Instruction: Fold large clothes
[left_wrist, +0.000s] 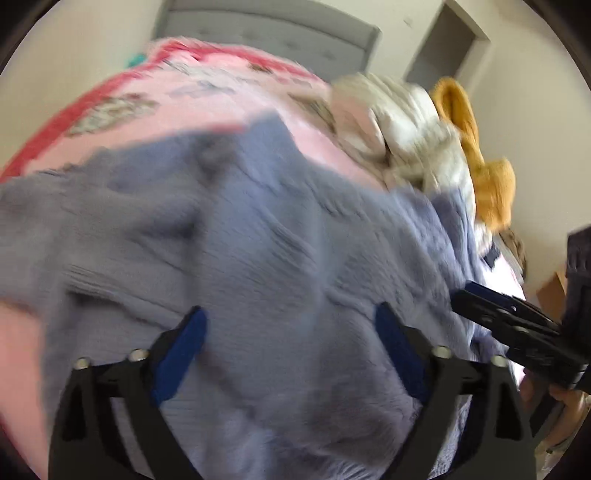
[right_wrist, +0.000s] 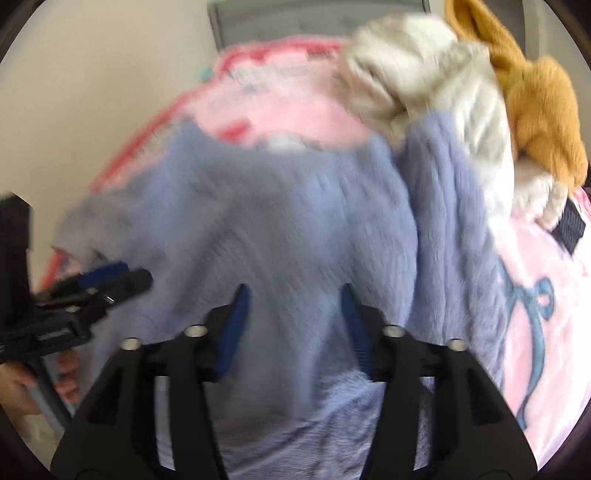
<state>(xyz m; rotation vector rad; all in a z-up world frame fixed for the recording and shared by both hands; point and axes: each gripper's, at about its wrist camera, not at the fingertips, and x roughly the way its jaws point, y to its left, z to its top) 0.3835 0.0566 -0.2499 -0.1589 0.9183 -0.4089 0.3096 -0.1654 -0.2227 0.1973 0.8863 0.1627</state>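
On the bed, across a pink blanket (left_wrist: 207, 110) with a red border and printed motifs, lies a large lavender-blue sweater (left_wrist: 266, 236). Knit is fuzzy, with ribbing and raised cable-like ridges; surface rumpled, several deep creases. Both views are motion-blurred, so fine texture is only partly legible.

Left wrist view: sweater fills the lower and middle frame, spread wide, one portion reaching left over the blanket. Its upper edge meets bare pink blanket. Left gripper (left_wrist: 291, 343) hangs over the sweater with jaws spread wide; blue pads stand well apart and nothing is pinched between them. Whether the tips touch the knit: cannot tell.

Right wrist view: same sweater (right_wrist: 295, 221), with a long thick fold or sleeve running up the right side towards a pile of other clothes. Right gripper (right_wrist: 293, 325) sits above the sweater body, jaws parted at a moderate gap, pads clear of each other, no cloth seen clamped.

Pile at the far right of the bed: a cream-white fluffy garment (right_wrist: 443, 74) and a mustard-orange garment (right_wrist: 543, 103), the cream one touching the sweater's fold.

Each gripper shows in the other's view at the frame edge, held by a hand (right_wrist: 18, 387). Grey padded headboard (left_wrist: 258, 33) stands behind the bed.
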